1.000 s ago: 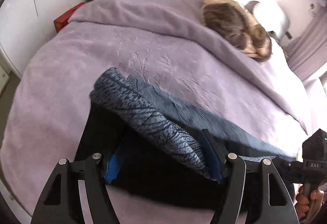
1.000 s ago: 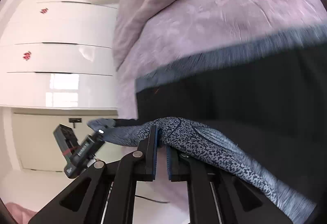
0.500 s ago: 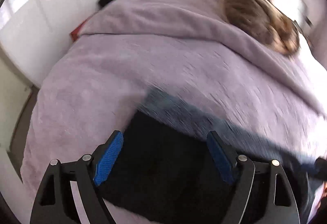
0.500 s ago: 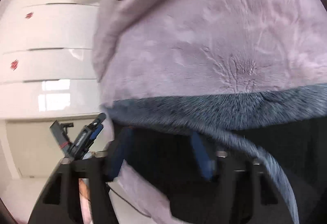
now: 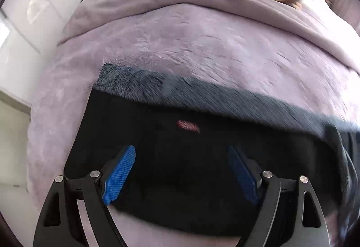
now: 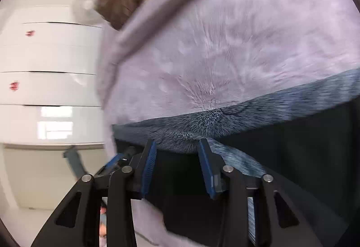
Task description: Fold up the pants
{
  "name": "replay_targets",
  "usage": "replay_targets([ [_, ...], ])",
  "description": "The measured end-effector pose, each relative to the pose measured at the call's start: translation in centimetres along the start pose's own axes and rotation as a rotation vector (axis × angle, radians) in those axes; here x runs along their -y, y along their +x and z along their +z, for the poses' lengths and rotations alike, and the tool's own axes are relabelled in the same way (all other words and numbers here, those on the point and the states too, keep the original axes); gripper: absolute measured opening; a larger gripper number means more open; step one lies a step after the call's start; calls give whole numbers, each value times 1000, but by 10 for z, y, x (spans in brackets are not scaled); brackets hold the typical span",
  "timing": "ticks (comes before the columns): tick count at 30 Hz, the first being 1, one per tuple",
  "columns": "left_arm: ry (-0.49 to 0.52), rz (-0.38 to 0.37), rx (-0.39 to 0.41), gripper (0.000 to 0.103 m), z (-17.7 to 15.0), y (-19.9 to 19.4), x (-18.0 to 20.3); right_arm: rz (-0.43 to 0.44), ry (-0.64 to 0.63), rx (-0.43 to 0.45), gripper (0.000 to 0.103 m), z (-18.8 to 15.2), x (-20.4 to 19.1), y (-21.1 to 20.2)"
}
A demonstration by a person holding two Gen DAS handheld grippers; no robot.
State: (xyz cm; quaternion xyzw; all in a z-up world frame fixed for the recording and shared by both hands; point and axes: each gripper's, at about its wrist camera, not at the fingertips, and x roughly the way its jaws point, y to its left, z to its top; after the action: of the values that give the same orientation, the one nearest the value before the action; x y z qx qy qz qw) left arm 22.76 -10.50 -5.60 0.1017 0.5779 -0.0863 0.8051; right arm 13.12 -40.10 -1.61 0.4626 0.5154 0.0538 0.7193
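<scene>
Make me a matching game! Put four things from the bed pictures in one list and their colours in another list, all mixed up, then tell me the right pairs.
Things:
1. blanket
2. pants
3. gripper pads
4. wardrobe doors

Colours:
A. bright blue
B. white
C. lilac
D. black with a speckled grey band

Right pairs: 1-C, 2-D, 3-A, 4-B
</scene>
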Motion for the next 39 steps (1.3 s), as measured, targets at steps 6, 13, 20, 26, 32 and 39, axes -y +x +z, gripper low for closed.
replay_targets([
  [6, 59, -124, -64, 85, -45, -39, 72, -8, 83, 76, 55, -45, 49, -105],
  [13, 208, -327, -128, 85, -71, -41, 181, -167, 263, 146, 55, -129, 136, -183],
  [20, 351, -323, -167, 85, -82, -10, 229, -253, 481, 296, 55, -233, 197, -239],
  [26, 397, -343, -138, 85, -90, -21, 230, -190, 615, 364, 55, -286, 226, -227],
  [32, 404, -355, -150, 85, -98, -24, 228, -37, 674, 425, 35, -298, 237, -219],
  [39, 367, -313, -146, 85, -96, -27, 238, 90, 583, 468, 11, -261, 215, -254],
])
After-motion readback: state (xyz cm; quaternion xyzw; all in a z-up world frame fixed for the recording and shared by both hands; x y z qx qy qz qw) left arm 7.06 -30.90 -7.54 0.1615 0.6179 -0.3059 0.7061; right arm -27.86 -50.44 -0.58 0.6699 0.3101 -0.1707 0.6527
